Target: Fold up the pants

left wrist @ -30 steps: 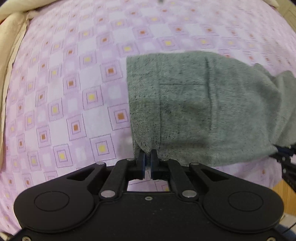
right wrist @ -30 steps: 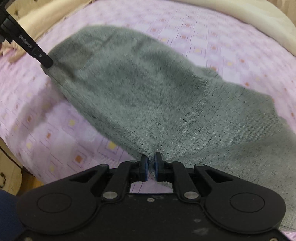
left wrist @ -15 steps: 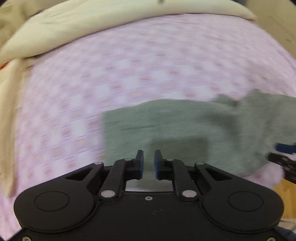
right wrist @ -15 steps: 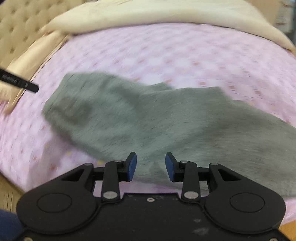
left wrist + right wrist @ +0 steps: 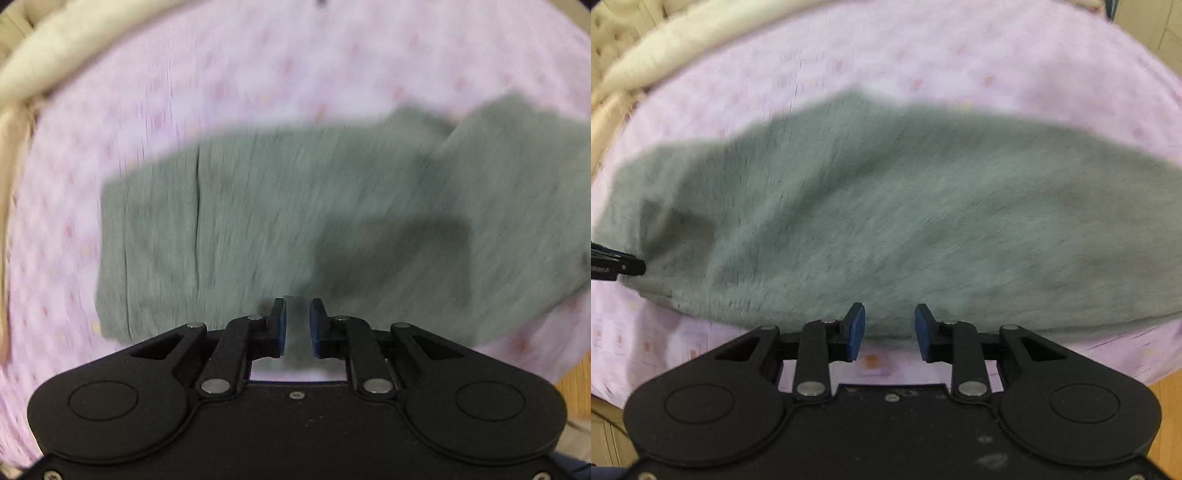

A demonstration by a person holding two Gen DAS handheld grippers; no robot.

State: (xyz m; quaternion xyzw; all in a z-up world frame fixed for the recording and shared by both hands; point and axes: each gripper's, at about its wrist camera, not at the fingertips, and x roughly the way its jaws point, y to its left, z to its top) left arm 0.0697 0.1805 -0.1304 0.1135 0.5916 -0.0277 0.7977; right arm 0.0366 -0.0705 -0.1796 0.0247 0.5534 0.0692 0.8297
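Observation:
The grey pants (image 5: 314,206) lie folded on the pink patterned bedsheet (image 5: 221,74), blurred by motion. In the left wrist view my left gripper (image 5: 294,326) is open and empty over the pants' near edge. In the right wrist view the pants (image 5: 905,206) spread across the middle of the sheet (image 5: 923,55). My right gripper (image 5: 889,330) is open and empty just at the pants' near edge. The tip of the left gripper (image 5: 617,266) shows at the left edge of the right wrist view, beside the pants' left end.
A cream blanket (image 5: 44,66) is bunched along the far left of the bed, also in the right wrist view (image 5: 665,48). Wooden floor (image 5: 576,384) shows past the bed's near right edge.
Both grippers let go of the pants' edge and opened. The pants dropped flat onto the sheet, and both grippers pulled back and rose a little.

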